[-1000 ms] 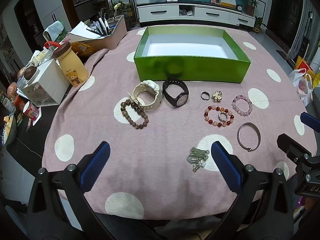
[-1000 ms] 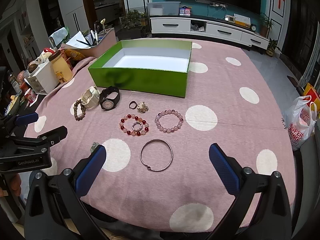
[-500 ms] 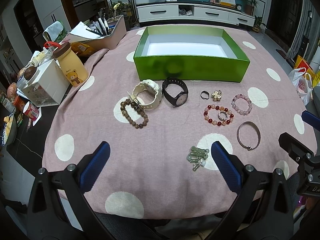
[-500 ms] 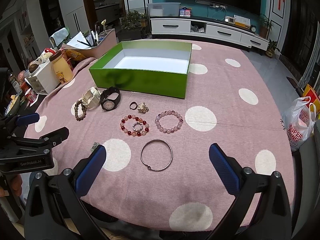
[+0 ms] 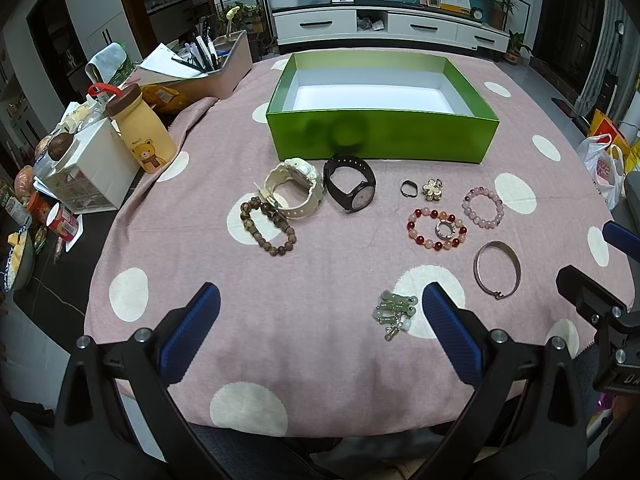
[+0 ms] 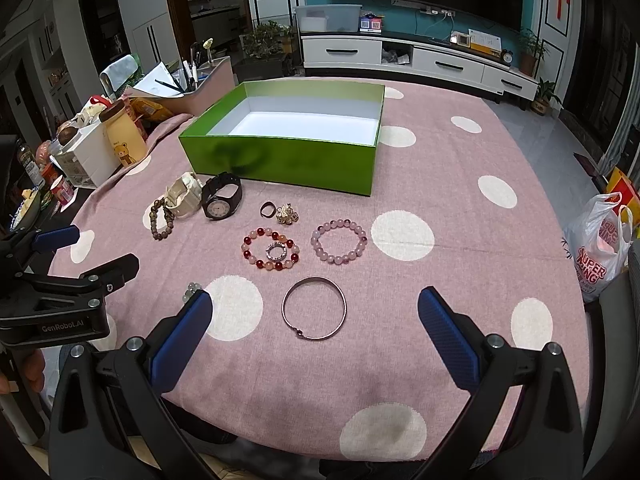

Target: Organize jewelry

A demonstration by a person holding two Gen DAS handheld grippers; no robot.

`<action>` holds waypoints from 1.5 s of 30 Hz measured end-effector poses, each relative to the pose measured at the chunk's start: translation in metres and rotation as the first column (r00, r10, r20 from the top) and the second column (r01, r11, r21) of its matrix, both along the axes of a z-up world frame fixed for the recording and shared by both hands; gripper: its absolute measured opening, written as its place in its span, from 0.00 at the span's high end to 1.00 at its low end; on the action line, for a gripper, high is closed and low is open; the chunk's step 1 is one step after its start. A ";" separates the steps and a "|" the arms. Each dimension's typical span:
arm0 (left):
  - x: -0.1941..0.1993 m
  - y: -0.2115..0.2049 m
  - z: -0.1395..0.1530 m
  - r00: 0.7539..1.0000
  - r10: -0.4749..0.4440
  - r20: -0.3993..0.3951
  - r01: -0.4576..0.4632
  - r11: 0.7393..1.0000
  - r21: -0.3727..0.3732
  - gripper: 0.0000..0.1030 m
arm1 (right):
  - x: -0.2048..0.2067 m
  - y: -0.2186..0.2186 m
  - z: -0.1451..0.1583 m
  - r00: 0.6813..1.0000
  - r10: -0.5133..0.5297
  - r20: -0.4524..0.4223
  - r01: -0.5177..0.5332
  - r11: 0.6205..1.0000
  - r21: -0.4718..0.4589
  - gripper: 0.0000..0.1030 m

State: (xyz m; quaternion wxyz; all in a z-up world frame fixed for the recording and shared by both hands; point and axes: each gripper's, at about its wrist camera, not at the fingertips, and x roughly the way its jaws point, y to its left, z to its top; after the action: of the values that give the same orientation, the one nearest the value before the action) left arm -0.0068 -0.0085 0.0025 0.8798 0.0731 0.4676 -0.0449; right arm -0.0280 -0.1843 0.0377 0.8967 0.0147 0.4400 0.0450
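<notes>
A: Pink cloth with white dots is seen covering the worktop (image 5: 320,280). How are the two tools set?

B: The left hand-held gripper (image 5: 320,320) is held wide, with nothing between its blue pads; the jade charm cluster (image 5: 395,312) lies just beside its right pad. The right hand-held gripper (image 6: 314,330) is likewise spread wide and empty, above the silver bangle (image 6: 314,308).

A: Where is the jewelry placed?

B: All pieces are laid on the cloth in front of the green box (image 5: 382,132), whose white interior holds nothing. The cream watch (image 5: 294,190) and black watch (image 5: 350,188) are set nearest the box, the brown bead bracelet (image 5: 268,226) touching the cream strap. A small sparkling ring (image 6: 275,251) is enclosed by the red bead bracelet (image 6: 270,250); the pink bead bracelet (image 6: 339,241) lies just beside it.
</notes>
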 end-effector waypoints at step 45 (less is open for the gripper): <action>0.003 0.005 -0.015 0.999 -0.017 -0.030 0.014 0.994 -0.112 0.02 | 0.000 -0.016 -0.014 1.000 -0.007 0.015 0.007 0.998 0.056 0.01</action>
State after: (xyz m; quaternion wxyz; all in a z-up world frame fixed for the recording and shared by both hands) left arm -0.0038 -0.0032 -0.0128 0.8747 0.0266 0.4775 -0.0791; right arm -0.0277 -0.2007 0.0239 0.8994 0.0411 0.4318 0.0543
